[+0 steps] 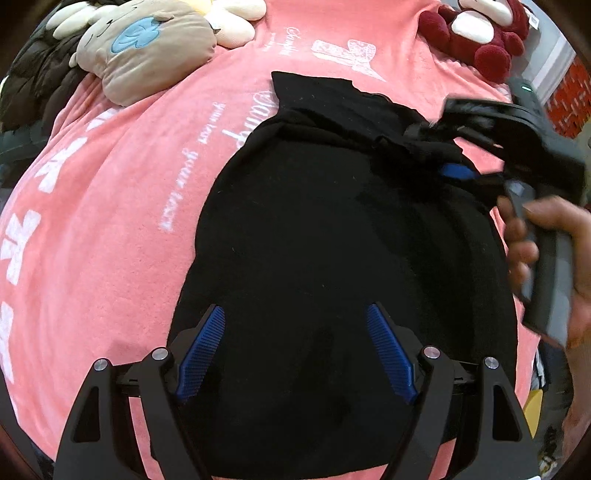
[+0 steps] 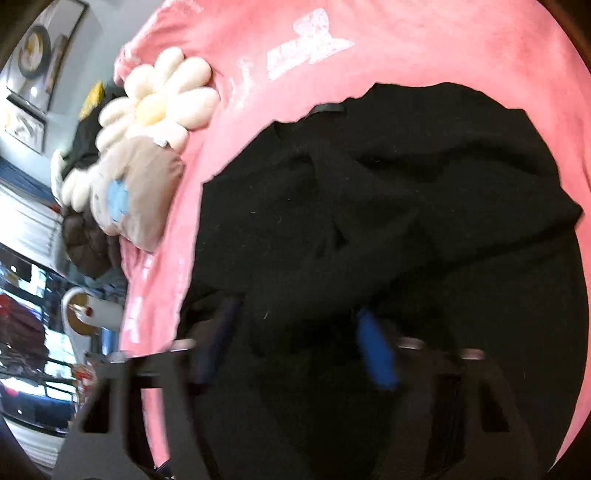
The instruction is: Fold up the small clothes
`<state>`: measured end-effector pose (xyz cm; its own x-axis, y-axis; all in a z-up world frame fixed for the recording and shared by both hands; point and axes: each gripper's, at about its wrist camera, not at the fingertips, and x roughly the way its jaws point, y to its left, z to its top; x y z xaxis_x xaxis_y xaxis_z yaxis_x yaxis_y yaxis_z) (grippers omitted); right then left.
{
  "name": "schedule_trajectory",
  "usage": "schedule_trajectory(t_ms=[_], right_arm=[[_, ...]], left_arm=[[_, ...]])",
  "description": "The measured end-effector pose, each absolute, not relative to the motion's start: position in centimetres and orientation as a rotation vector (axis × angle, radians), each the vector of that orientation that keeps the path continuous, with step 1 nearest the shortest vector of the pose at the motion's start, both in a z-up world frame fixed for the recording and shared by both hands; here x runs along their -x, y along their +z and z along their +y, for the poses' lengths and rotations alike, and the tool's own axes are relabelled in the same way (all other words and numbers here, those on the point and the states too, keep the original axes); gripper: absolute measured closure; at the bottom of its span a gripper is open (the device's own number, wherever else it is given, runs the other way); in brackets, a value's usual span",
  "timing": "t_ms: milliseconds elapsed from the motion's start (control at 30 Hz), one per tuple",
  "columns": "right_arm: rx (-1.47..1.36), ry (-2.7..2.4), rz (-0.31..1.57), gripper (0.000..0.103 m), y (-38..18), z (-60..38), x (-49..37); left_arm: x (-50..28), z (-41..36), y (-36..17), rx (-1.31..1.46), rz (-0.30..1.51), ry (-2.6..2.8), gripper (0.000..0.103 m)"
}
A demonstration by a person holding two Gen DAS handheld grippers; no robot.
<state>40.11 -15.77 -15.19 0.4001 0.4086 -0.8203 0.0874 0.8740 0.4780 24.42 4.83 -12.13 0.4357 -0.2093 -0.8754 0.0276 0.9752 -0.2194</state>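
Observation:
A black garment (image 1: 314, 229) lies spread on a pink blanket (image 1: 110, 221). My left gripper (image 1: 295, 308) hovers over its near part, blue pads wide apart and nothing between them. In the left wrist view my right gripper (image 1: 439, 140) sits at the garment's far right corner, held by a hand (image 1: 546, 236), with a bunched fold of black cloth at its tip. The right wrist view is blurred. There the right gripper (image 2: 295, 310) has its blue pads (image 2: 375, 354) apart, straddling a raised fold of the garment (image 2: 369, 221). The pads do not visibly press on the cloth.
Plush toys line the blanket's far edge: a beige one (image 1: 147, 51), a white flower (image 2: 162, 99) and a dark red one (image 1: 480, 33). A dark padded jacket (image 1: 37, 85) lies at the left. Shelves and a mug (image 2: 92, 314) stand beyond the blanket's edge.

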Motion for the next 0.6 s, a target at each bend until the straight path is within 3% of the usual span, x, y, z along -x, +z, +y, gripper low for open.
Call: schedule_trajectory(t_ms=[33, 100, 200, 300, 433, 500, 600], right_arm=[[-0.481, 0.23, 1.16, 0.101, -14.6, -15.6, -40.9], [-0.405, 0.309, 1.095, 0.101, -11.2, -15.2, -41.4], [-0.328, 0.481, 0.902, 0.101, -1.9, -16.2, -41.2], [-0.211, 0.417, 0.832, 0.099, 2.1, -20.6, -41.1], [0.133, -0.114, 0.978, 0.063, -4.6, -27.7, -40.6], [0.171, -0.176, 1.029, 0.063, -7.5, -29.1, -38.9], [-0.043, -0.07, 1.041, 0.057, -9.9, -29.6, -36.2]], left_arm=[[-24.4, 4.8, -12.1, 0.182, 1.114, -0.148, 0.026], [-24.2, 5.0, -12.0, 0.179, 1.113, -0.142, 0.026], [-24.2, 5.5, -11.9, 0.168, 1.103, -0.14, 0.026], [-24.4, 5.9, -12.1, 0.161, 1.104, -0.13, 0.025], [-25.1, 6.3, -12.0, 0.18, 1.102, -0.115, 0.025], [-25.5, 6.2, -11.8, 0.188, 1.093, -0.111, 0.025], [-26.7, 6.0, -11.5, 0.189, 1.069, -0.095, 0.023]])
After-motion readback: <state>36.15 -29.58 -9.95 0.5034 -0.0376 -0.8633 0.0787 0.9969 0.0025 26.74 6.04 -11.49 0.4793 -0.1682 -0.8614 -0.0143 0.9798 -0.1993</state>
